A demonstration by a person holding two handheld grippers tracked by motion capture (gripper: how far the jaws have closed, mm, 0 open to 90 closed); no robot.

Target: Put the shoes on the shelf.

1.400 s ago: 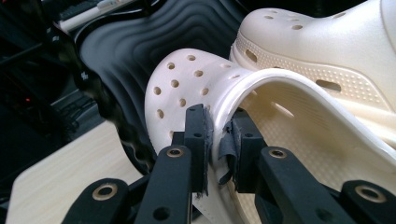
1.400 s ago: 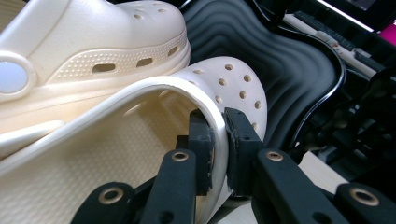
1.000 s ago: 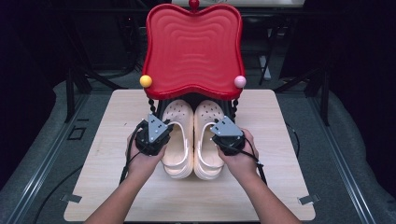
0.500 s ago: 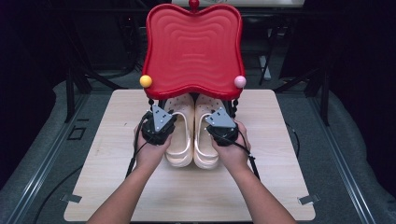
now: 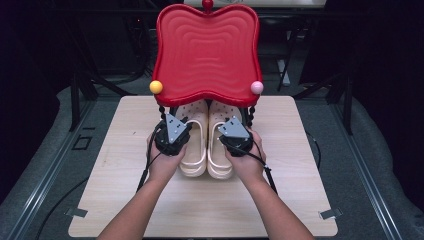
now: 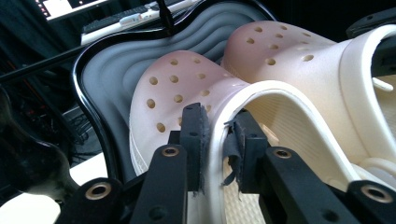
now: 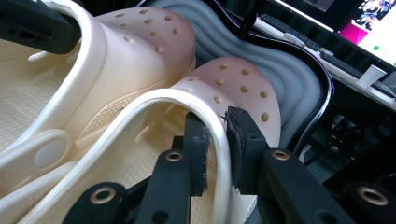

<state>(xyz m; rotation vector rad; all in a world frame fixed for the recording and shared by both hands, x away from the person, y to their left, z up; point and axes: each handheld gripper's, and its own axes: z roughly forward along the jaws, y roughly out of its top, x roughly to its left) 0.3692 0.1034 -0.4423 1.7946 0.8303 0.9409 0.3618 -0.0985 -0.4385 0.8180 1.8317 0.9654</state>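
Note:
Two cream perforated clogs lie side by side on the wooden table [image 5: 125,200], their toes under a red wavy tray [image 5: 206,50] on a rack. My left gripper [image 5: 180,131] is shut on the outer side rim of the left clog [image 5: 196,157]; its jaws pinch that rim [image 6: 215,140] behind the holed toe [image 6: 182,93]. On the right clog [image 5: 220,160], my right gripper [image 5: 231,133] is shut on the outer rim [image 7: 217,135]. In both gripper views the toes rest over a grey wavy lower tray [image 6: 107,70] [image 7: 285,65].
The rack's black beaded posts stand beside the clogs, with a yellow ball [image 5: 156,86] and a pink ball [image 5: 256,87] at the red tray's front corners. Bare tabletop lies to the left, to the right and in front of the hands. Dark stands surround the table.
Both grippers have moved forward with the clogs, whose toes now sit farther under the red tray. The grips have not changed.

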